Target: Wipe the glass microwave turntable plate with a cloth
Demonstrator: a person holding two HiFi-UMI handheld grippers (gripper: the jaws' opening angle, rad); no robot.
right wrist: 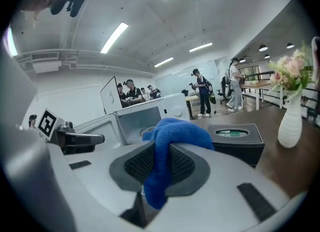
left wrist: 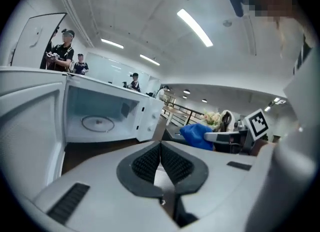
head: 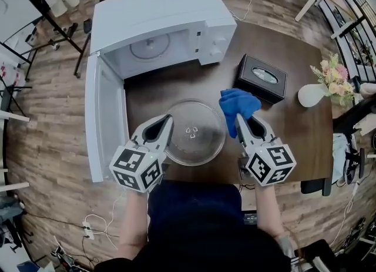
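The clear glass turntable plate is at the front middle of the dark table, below the open microwave. My left gripper is at the plate's left rim, and its jaws look shut on that rim. In the left gripper view the pads of this gripper meet at the tip. My right gripper is shut on a blue cloth, held just right of the plate. In the right gripper view the cloth bulges out above and hangs below the pads of the right gripper.
The white microwave stands at the back with its door swung open to the left. A black tissue box and a white vase of flowers sit on the right. People stand farther back in the room.
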